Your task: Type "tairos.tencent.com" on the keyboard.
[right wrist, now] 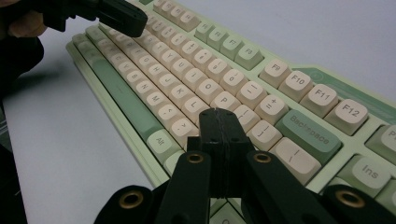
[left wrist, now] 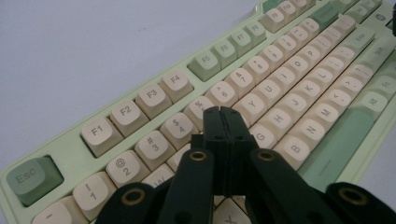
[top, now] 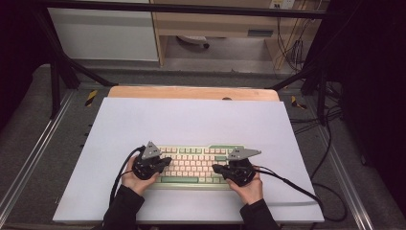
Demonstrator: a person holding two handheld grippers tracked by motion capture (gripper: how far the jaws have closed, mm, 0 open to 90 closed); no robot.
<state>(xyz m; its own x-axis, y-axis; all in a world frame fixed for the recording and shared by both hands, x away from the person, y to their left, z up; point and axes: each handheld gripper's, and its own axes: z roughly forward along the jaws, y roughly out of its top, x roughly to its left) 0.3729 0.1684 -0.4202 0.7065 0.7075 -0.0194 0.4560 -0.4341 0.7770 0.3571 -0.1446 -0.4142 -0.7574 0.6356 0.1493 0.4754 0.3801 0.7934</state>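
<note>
One white sheet (top: 191,120) covers the wooden table (top: 191,92).

Work surface: a table (top: 191,92) with a wooden far edge, covered by a pale lavender-grey sheet (top: 191,120). Lying directly on the sheet, near the front edge and roughly centred: one keyboard (top: 196,166), green case, cream and green keys.

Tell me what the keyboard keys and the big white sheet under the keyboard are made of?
The cream and green rounded keycaps on the pale green keyboard look like moulded plastic with a matte finish: smooth edges, printed letters, soft dull highlights. The large white flat sheet covering the table looks like paper or thin plastic board, smooth and matte; which one, the look leaves open.
</note>
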